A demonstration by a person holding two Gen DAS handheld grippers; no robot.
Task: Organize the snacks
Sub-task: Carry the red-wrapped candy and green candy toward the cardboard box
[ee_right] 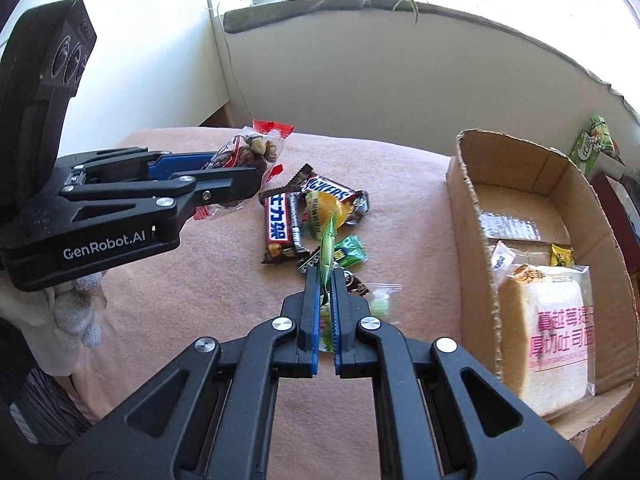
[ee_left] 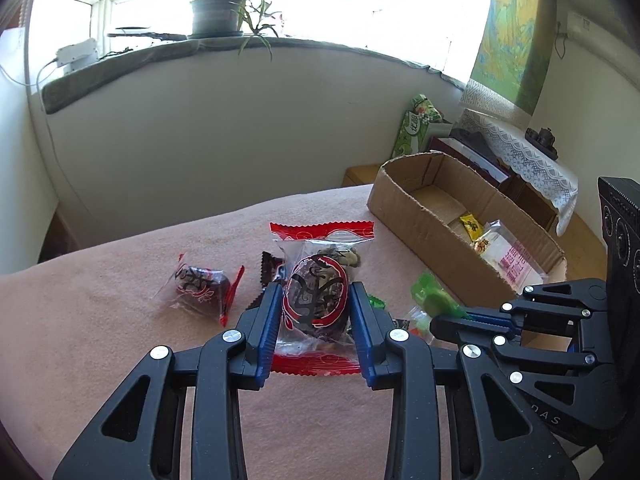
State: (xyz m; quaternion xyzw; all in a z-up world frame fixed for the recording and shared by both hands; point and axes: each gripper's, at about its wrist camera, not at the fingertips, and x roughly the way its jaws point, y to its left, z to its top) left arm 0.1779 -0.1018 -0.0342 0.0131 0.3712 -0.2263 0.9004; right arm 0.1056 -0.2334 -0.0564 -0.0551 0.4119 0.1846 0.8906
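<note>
My left gripper (ee_left: 316,292) is shut on a clear, red-edged packet of dates and nuts (ee_left: 314,300), its blue pads pressing both sides. The right wrist view shows this packet (ee_right: 256,148) held above the pink blanket (ee_right: 200,280). My right gripper (ee_right: 325,276) is shut on a thin green wrapper (ee_right: 327,248) that sticks up between its fingertips. In the left wrist view the right gripper (ee_left: 440,318) sits to the right with the green wrapper (ee_left: 432,300) in it. An open cardboard box (ee_right: 464,208) stands to the right, holding a toast loaf (ee_right: 548,328) and a small yellow packet (ee_right: 562,256).
On the blanket lie two Snickers bars (ee_right: 280,228), a yellow-orange snack (ee_right: 324,208), a small green packet (ee_right: 350,252) and another red-edged packet (ee_left: 200,284). A gloved hand (ee_right: 68,312) holds the left gripper. A wall and a windowsill with a plant (ee_left: 218,12) lie behind.
</note>
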